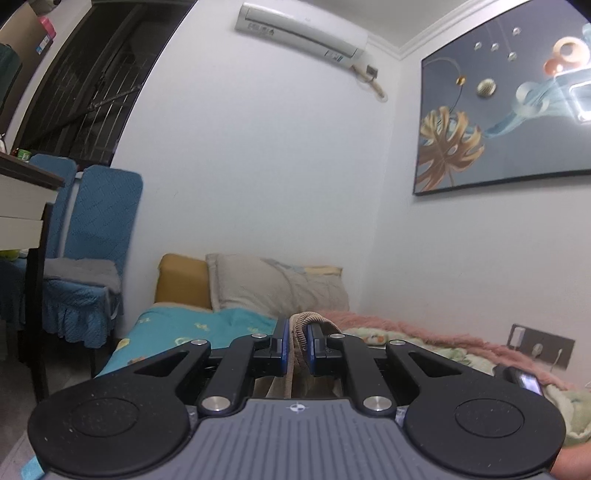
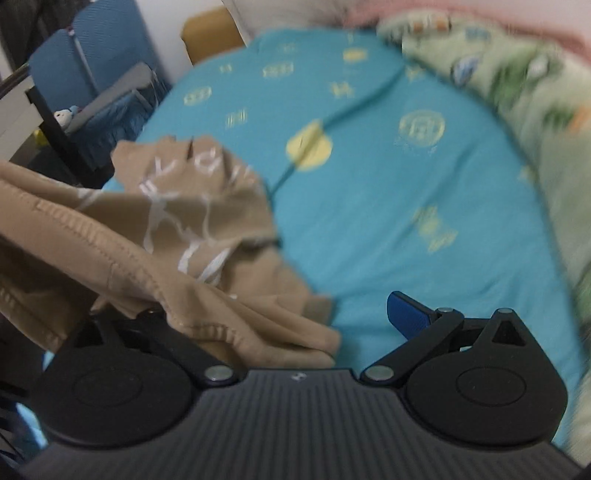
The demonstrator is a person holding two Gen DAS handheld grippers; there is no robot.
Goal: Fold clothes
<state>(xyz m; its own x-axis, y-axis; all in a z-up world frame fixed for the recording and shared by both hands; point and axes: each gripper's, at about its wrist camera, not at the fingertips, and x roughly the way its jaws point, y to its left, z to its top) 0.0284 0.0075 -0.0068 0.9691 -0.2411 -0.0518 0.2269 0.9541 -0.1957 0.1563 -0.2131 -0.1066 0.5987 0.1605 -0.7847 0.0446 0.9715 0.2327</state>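
In the left wrist view we see our left hand-held gripper (image 1: 296, 341) at the bottom centre of the frame, its two blue-padded fingers (image 1: 282, 341) closed on a ribbed edge of the tan knit garment (image 1: 297, 345), which loops up over the fingertips and hangs down between them. Behind it, across the middle of the frame, lies the bed with the turquoise patterned sheet (image 1: 177, 328), with a beige pillow (image 1: 273, 284) and a mustard cushion (image 1: 181, 280) at its far end against the white wall. A pink fuzzy blanket (image 1: 406, 328) and a pale green printed quilt (image 1: 561, 402) run along the lower right. At the left stand blue quilted chair covers (image 1: 103, 218) beside the edge of a dark-topped desk (image 1: 26, 177); a white air conditioner (image 1: 303, 31) sits at the top centre and a large framed picture (image 1: 506, 110) fills the upper right. In the right wrist view, which is blurred, our right hand-held gripper (image 2: 280, 317) stands open: one blue finger (image 2: 406, 317) shows at lower right, well apart from the other, which is hidden under cloth. The tan garment (image 2: 177, 236), with white lettering on it, occupies the left half of the frame, draped over the gripper's left side and spilling onto the turquoise sheet (image 2: 406, 184). The green quilt (image 2: 535, 96) curves along the right edge.
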